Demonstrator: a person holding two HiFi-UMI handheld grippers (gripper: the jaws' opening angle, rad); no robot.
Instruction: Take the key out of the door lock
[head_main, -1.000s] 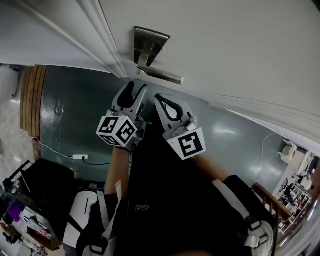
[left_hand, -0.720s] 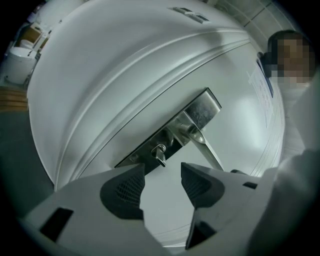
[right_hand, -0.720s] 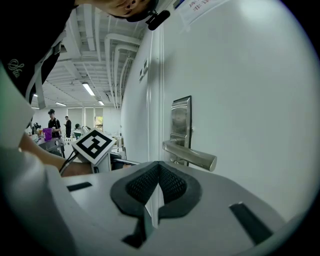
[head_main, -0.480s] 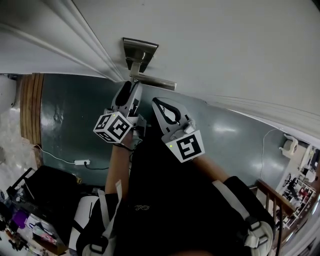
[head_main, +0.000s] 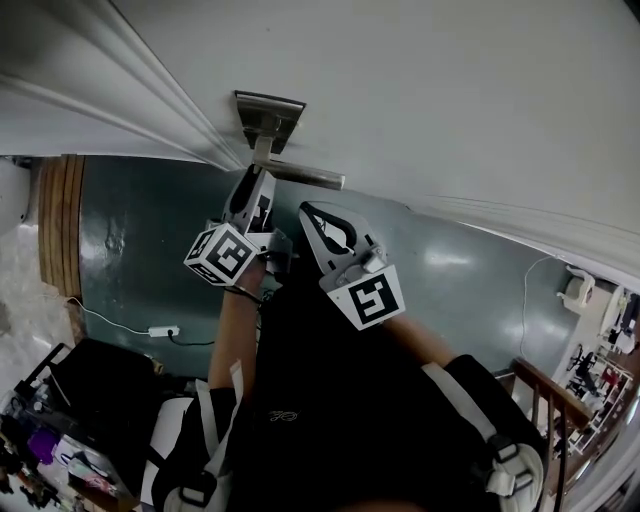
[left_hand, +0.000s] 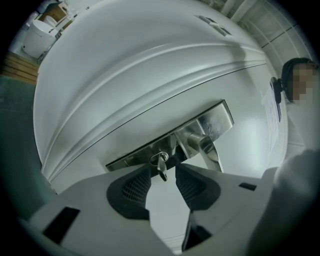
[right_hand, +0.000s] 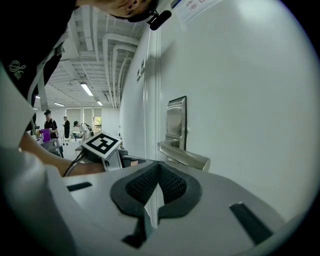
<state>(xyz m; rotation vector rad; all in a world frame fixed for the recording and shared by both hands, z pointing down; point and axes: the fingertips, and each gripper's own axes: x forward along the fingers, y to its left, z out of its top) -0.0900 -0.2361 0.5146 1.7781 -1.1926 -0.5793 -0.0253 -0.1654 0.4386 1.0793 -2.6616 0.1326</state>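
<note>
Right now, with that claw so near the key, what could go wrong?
The left gripper has just been closing with the key between its jaws, only at the tips and not yet pinched, so it may slip off. If pulled askew, the key might bind in the lock plate. The lever handle sits close beside and could be bumped.

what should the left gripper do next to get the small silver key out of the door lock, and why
Probably finish closing the left gripper on the small silver key. Its jaws have just been closing; the key sits between the black pads, which do not press it yet, and it is still in the metal lock plate.
</note>
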